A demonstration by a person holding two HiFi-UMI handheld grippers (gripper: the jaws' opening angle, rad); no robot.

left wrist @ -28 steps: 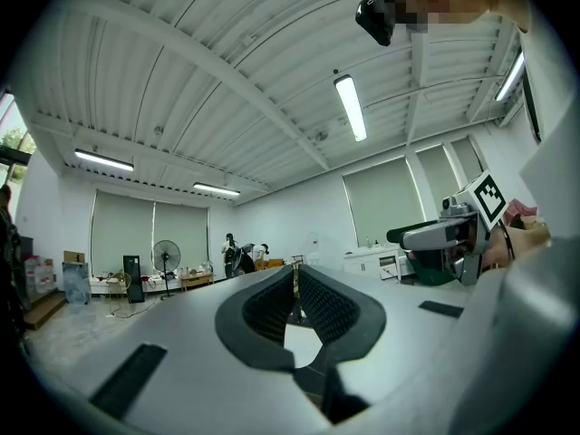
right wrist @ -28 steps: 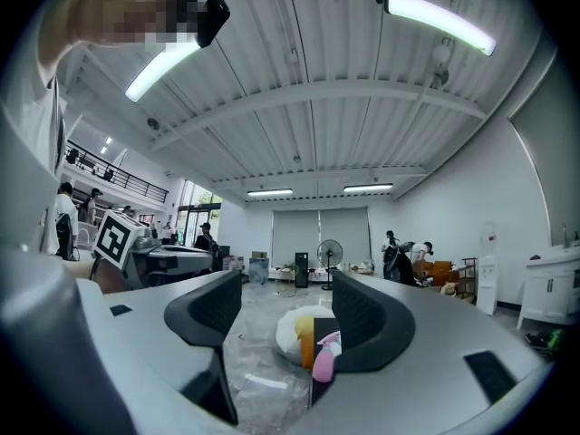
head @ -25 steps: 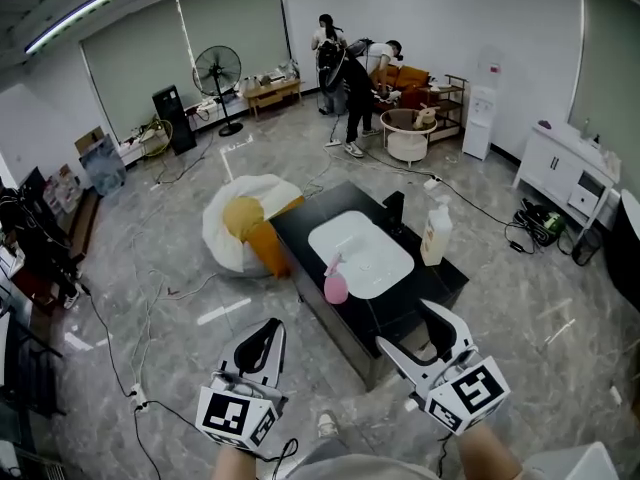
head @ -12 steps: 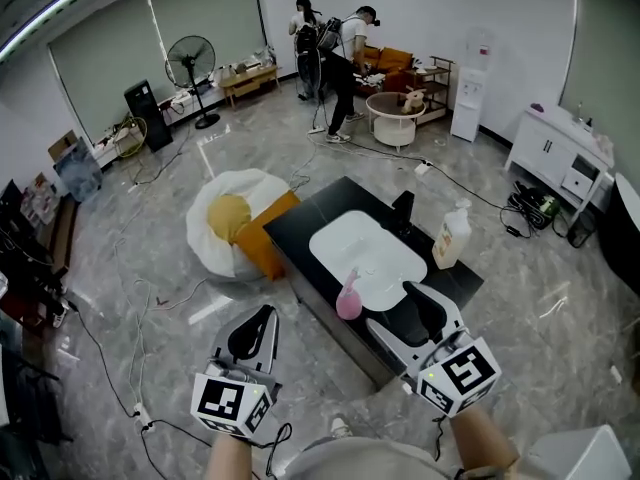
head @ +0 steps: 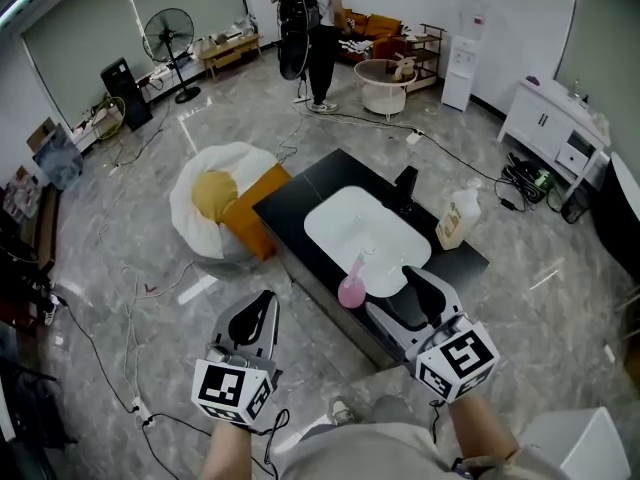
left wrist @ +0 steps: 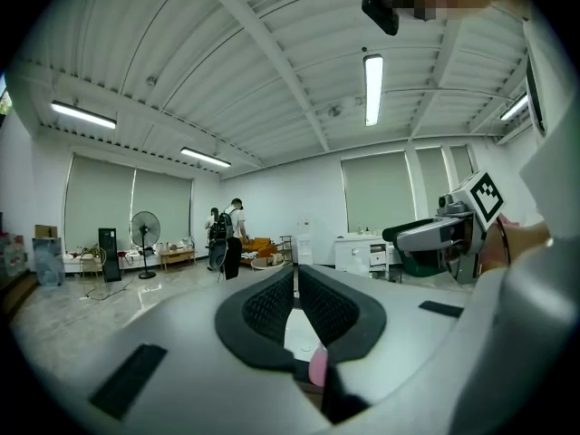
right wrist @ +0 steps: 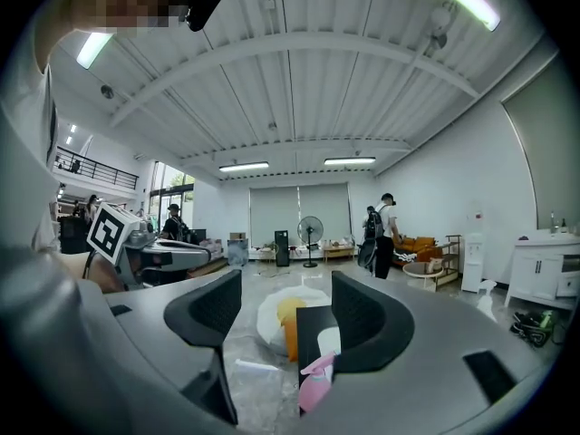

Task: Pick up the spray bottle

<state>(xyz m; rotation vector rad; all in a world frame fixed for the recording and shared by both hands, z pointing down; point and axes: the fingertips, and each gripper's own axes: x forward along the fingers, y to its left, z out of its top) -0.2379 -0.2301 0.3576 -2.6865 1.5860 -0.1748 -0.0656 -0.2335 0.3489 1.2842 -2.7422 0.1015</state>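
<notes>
The pink spray bottle stands upright on the near edge of the black table, just beside the near rim of the white basin set into the tabletop. Nothing holds it. In the right gripper view it shows low and ahead, below the right-hand jaw rather than between the two.

The right gripper hovers just beside the bottle, on its right, with its jaws spread wide and nothing between them (only floor and the table's end show through the gap). The left gripper hangs over the floor in front of the table, apart from the bottle, with its jaws drawn together to a thin slit and empty; in its own view a sliver of the pink bottle peeks out under the pads.

Farther along the table a cream pump bottle stands near the basin's right side. A white beanbag with a yellow cushion lies on the floor to the table's left. A standing fan and two people are at the far end of the room.
</notes>
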